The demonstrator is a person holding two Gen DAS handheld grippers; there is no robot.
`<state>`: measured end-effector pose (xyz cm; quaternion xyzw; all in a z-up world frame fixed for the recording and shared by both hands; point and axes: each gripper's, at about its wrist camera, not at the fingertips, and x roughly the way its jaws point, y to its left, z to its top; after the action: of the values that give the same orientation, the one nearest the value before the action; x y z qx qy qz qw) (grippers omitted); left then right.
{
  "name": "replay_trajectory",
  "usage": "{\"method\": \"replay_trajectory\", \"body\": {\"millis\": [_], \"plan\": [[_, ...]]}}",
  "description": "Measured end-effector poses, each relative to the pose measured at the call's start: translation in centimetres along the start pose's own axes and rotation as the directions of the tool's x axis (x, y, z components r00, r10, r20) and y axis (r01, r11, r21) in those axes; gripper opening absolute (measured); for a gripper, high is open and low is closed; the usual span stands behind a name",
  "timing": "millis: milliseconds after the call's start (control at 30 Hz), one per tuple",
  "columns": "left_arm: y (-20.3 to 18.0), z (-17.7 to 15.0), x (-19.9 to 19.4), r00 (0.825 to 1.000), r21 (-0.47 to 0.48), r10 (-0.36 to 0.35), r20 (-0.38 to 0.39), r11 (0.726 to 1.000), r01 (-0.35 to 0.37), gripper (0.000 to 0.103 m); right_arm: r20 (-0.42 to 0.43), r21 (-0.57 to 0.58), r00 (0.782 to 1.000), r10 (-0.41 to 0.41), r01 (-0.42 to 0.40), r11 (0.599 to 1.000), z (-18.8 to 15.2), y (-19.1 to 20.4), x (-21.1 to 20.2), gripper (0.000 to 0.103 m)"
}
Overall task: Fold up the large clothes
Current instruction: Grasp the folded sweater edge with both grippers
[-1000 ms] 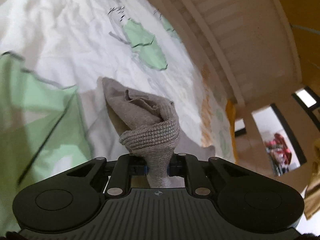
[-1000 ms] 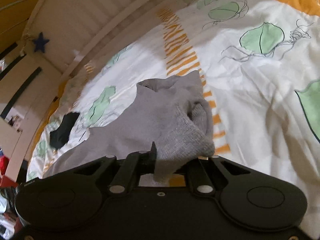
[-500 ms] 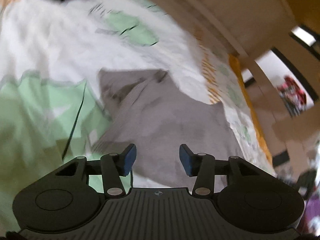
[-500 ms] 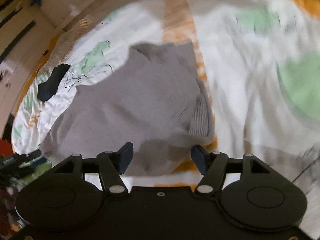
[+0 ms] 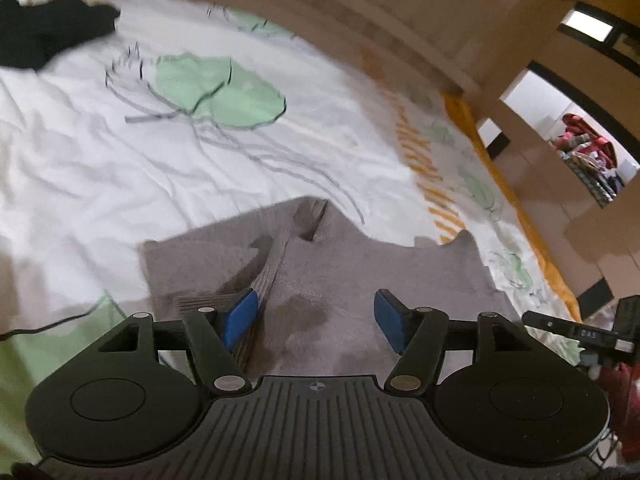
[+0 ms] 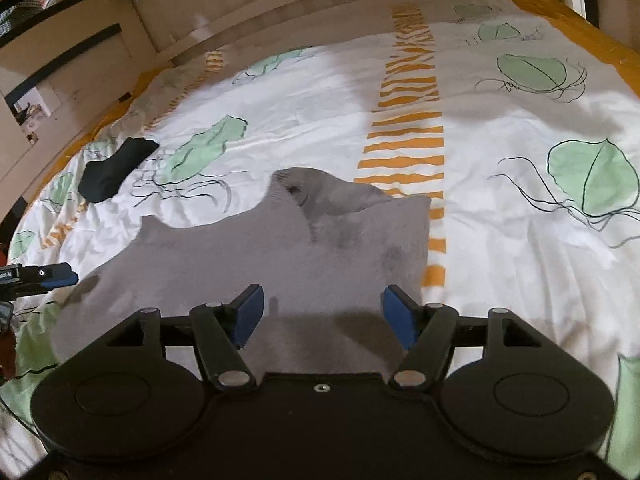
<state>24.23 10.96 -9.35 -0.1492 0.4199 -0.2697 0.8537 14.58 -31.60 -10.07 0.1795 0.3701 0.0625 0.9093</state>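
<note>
A grey knit garment (image 5: pixel 320 280) lies folded on the white bedspread, its ribbed edge by my left gripper's left finger. My left gripper (image 5: pixel 316 320) is open and empty, just above the garment's near part. In the right wrist view the same garment (image 6: pixel 260 256) spreads flat, with a sleeve or collar bump at its far side. My right gripper (image 6: pixel 326 314) is open and empty over the garment's near edge. The left gripper also shows at the left edge of the right wrist view (image 6: pixel 48 276).
The bedspread (image 6: pixel 520 240) is white with green jellyfish prints and orange stripes. A dark garment (image 6: pixel 114 170) lies at the far left of the bed; it also shows in the left wrist view (image 5: pixel 44 32). A wooden bed rail (image 6: pixel 320 8) runs along the far side.
Both grippers were shut on bunched parts of the grey garment a second ago. Both have opened and let go, and the garment now lies flat on the bed.
</note>
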Motion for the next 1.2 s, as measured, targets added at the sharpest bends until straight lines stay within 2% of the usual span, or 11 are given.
{"method": "replay_trajectory", "body": {"millis": [200, 233, 267, 333, 367, 567, 733, 833, 967, 1067, 1200], "plan": [[1.2, 0.3, 2.3, 0.997, -0.036, -0.033, -0.063, 0.999, 0.031, 0.06, -0.005, 0.033, 1.0, 0.006, -0.006, 0.999, 0.2, -1.9, 0.9, 0.066], [1.1, 0.2, 2.3, 0.998, -0.032, -0.036, -0.06, 0.999, 0.034, 0.057, -0.011, 0.036, 1.0, 0.007, -0.007, 0.999, 0.1, -2.0, 1.1, 0.063], [1.1, 0.0, 2.2, 0.998, -0.025, -0.036, -0.054, 0.999, 0.035, 0.037, -0.018, 0.038, 1.0, 0.008, -0.007, 0.999, 0.0, -2.1, 1.2, 0.058], [0.8, -0.4, 1.6, 0.999, -0.004, -0.018, -0.029, 1.0, 0.018, 0.016, -0.019, 0.029, 1.0, 0.005, -0.005, 1.0, -0.3, -2.1, 1.2, 0.039], [0.6, -0.7, 1.1, 1.0, 0.001, -0.021, -0.012, 1.0, 0.021, 0.015, -0.005, 0.011, 1.0, -0.012, 0.013, 1.0, -0.4, -1.8, 0.9, 0.013], [-3.5, -4.1, -4.2, 0.994, 0.227, -0.037, 0.106, 0.974, 0.012, 0.003, 0.092, -0.117, 0.995, 0.03, -0.019, 0.993, -0.9, 1.1, -3.2, 0.014], [-5.7, -5.0, -7.3, 0.976, 0.328, -0.051, 0.214, 0.944, -0.022, 0.003, 0.138, -0.203, 0.989, 0.059, -0.03, 0.979, -1.1, 3.1, -5.6, 0.014], [-5.8, -3.8, -6.4, 0.986, 0.312, -0.057, 0.16, 0.95, 0.004, 0.006, 0.151, -0.214, 0.986, 0.065, -0.032, 0.976, 0.1, 3.7, -5.4, 0.014], [-4.4, -2.6, -3.9, 0.994, 0.261, 0.017, 0.104, 0.964, -0.044, 0.057, 0.13, -0.222, 0.989, 0.065, -0.035, 0.974, 0.6, 3.9, -4.3, 0.014], [-3.1, -1.5, -1.8, 0.997, 0.206, 0.044, 0.07, 0.977, -0.058, 0.057, 0.111, -0.22, 0.991, 0.068, -0.042, 0.975, -0.1, 3.9, -3.8, 0.014], [-1.0, -0.3, 1.4, 0.999, 0.071, -0.033, -0.039, 0.997, 0.035, 0.057, 0.104, -0.203, 0.992, 0.07, -0.048, 0.978, -0.5, 3.8, -3.7, 0.014]]}}
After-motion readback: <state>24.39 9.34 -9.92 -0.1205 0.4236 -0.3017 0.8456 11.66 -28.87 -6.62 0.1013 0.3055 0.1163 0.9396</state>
